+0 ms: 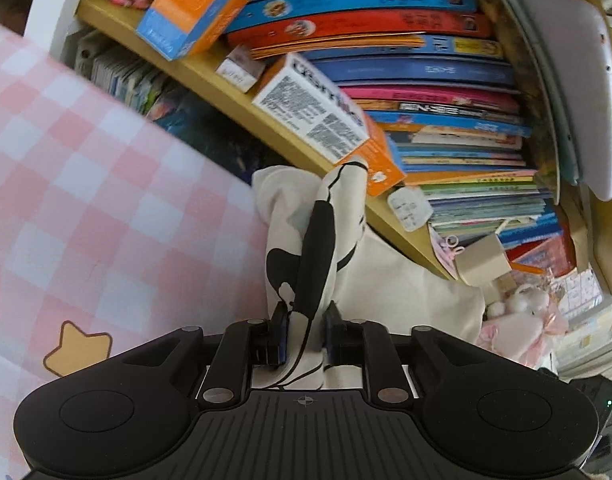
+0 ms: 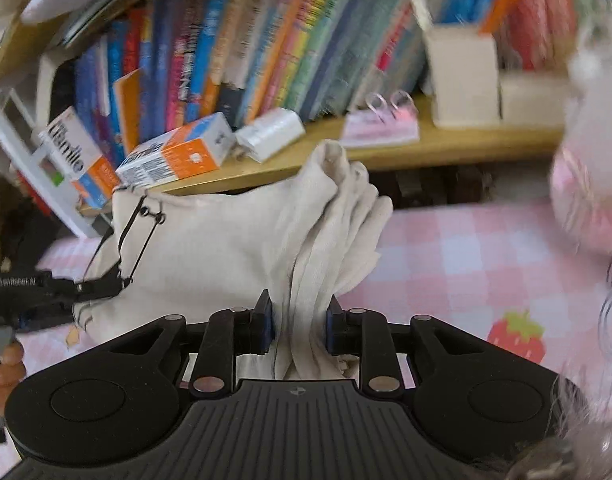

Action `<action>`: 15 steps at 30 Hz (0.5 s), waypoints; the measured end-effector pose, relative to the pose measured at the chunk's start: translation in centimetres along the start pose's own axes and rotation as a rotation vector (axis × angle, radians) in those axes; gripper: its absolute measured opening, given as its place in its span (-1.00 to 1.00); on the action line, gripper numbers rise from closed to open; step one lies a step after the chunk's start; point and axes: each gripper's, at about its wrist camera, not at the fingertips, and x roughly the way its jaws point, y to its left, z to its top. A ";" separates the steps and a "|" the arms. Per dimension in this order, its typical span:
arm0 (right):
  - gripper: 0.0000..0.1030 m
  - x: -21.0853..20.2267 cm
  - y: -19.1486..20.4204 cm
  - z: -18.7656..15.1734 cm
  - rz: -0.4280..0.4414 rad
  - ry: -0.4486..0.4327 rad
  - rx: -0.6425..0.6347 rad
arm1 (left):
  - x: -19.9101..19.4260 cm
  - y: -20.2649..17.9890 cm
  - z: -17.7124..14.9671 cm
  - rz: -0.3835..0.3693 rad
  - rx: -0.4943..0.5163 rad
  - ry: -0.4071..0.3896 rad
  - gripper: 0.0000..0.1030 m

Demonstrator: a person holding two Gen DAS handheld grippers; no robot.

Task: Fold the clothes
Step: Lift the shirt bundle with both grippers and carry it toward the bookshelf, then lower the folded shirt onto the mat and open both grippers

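Note:
A cream garment [image 1: 385, 280] with a black print is bunched up over the pink checked bed cover [image 1: 86, 200]. My left gripper [image 1: 305, 320] is shut on a printed fold of it that stands up between the pads. In the right wrist view the same garment [image 2: 226, 240] stretches left to right. My right gripper [image 2: 300, 316] is shut on a thick bunch of its plain cream folds. The left gripper [image 2: 106, 284] shows at the left edge of that view, gripping the garment's other end, with a person's hand [image 2: 6, 364] behind it.
A wooden shelf [image 2: 425, 148] packed with books [image 1: 425, 80] runs just beyond the garment, with orange and white boxes [image 1: 325, 120] on its edge. A pink and white plush toy [image 2: 585, 180] sits at the right on the checked cover [image 2: 465, 260].

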 end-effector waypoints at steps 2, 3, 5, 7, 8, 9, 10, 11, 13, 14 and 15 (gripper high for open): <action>-0.49 0.1 -0.6 -0.2 0.013 -0.004 0.046 | 0.1 0.1 0.0 0.004 -0.011 0.001 -0.54; -0.46 0.1 -0.6 -0.3 0.009 -0.002 0.056 | 0.2 0.1 0.0 0.010 -0.013 0.000 -0.50; -0.37 0.2 -0.7 -0.4 0.000 0.001 0.076 | 0.2 -0.1 -0.1 0.039 -0.015 0.004 -0.27; -0.18 0.1 -0.5 -0.3 -0.030 0.001 0.071 | -0.2 -0.7 -0.1 0.065 0.001 -0.005 -0.11; -0.12 -0.1 -0.3 -0.3 -0.041 -0.001 0.066 | -0.6 -1.0 -0.2 0.082 0.020 -0.014 -0.06; -0.09 -0.3 -0.2 -0.3 -0.052 -0.003 0.061 | -1.0 -1.4 -0.3 0.097 0.040 -0.024 -0.05; 0.00 -0.6 0.0 -0.2 -0.063 -0.004 0.056 | -1.4 -1.7 -0.4 0.100 0.054 -0.036 -0.04; 0.04 -0.8 0.1 -0.2 -0.075 -0.006 0.051 | -1.9 -2.0 -0.6 0.104 0.068 -0.047 0.02; 0.17 -1.7 0.3 -0.2 -0.090 -0.029 0.055 | -2.9 -2.6 -1.1 0.111 0.097 -0.068 0.12; 0.26 -2.2 0.4 -0.3 -0.097 -0.041 0.060 | -3.3 -2.9 -1.4 0.115 0.112 -0.078 0.18; 0.29 -2.7 0.5 -0.5 -0.109 -0.051 0.056 | -3.8 -3.2 -1.7 0.125 0.133 -0.084 0.21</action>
